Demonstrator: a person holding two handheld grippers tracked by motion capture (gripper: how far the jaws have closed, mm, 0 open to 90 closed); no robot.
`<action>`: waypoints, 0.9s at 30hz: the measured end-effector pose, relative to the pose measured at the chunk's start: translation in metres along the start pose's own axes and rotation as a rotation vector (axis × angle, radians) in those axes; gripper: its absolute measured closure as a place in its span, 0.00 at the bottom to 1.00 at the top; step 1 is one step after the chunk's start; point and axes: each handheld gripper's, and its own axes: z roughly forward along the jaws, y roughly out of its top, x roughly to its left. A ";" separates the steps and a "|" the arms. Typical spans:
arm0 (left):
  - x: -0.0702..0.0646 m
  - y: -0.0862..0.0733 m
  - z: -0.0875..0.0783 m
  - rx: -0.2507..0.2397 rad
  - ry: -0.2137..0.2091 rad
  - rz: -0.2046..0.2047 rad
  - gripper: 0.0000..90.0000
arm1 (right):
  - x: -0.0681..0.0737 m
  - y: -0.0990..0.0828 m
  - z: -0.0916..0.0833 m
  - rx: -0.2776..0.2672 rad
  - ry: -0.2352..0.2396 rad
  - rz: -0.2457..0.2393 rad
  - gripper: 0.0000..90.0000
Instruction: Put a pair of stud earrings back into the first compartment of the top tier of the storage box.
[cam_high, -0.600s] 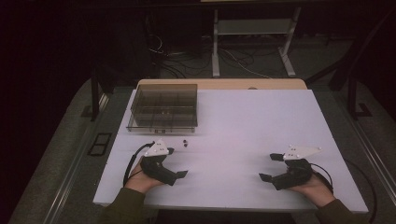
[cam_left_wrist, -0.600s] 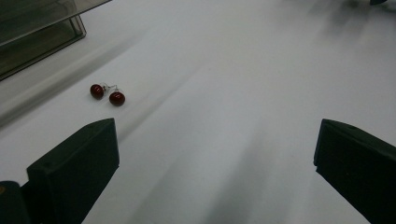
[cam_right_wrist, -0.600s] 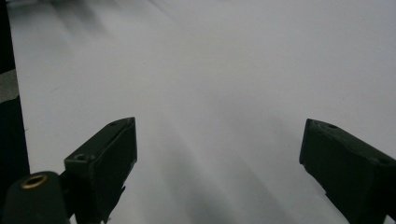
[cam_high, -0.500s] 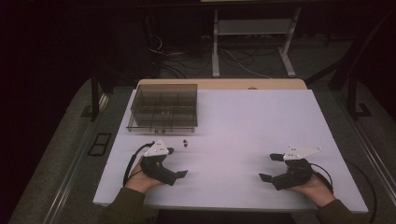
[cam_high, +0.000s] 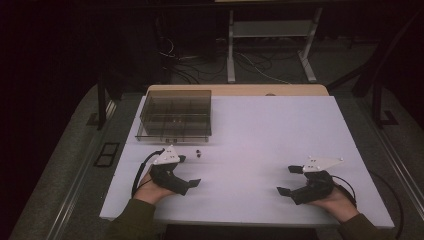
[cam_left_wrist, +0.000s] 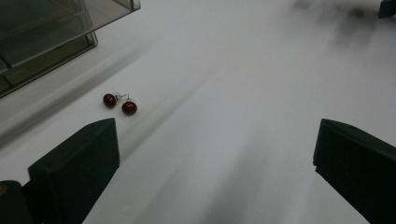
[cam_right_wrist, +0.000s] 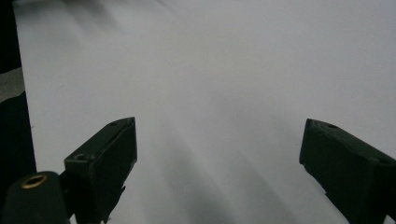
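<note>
Two small dark red ball earrings (cam_high: 198, 152) lie on the white table (cam_high: 270, 125), just in front of a smoky clear compartment box (cam_high: 175, 115). My left gripper (cam_high: 189, 171) rests near the front left edge with its jaws wide open and empty, a little nearer than the earrings. In the left gripper view the earrings (cam_left_wrist: 120, 103) lie beyond the left jaw of that gripper (cam_left_wrist: 217, 135), with the box (cam_left_wrist: 42, 32) at the upper left. My right gripper (cam_high: 286, 180) rests at the front right, open and empty. In the right gripper view, bare table lies between the jaws of the right gripper (cam_right_wrist: 218, 128).
The box stands at the table's back left and has several compartments. A wooden strip (cam_high: 240, 90) runs along the far edge. Behind the table, cables (cam_high: 200, 70) and a metal stand (cam_high: 270, 45) sit on the dark floor. Wide bare tabletop lies between the two grippers.
</note>
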 end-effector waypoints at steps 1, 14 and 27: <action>0.001 0.000 0.000 -0.004 0.001 -0.004 0.01 | 0.000 0.000 0.000 0.000 -0.001 0.001 0.12; 0.011 0.008 0.007 -0.013 0.028 -0.006 0.07 | -0.001 0.000 0.000 -0.005 0.001 0.009 0.12; 0.018 0.014 0.016 -0.013 0.061 0.012 0.30 | -0.001 0.001 -0.001 -0.007 0.004 0.016 0.12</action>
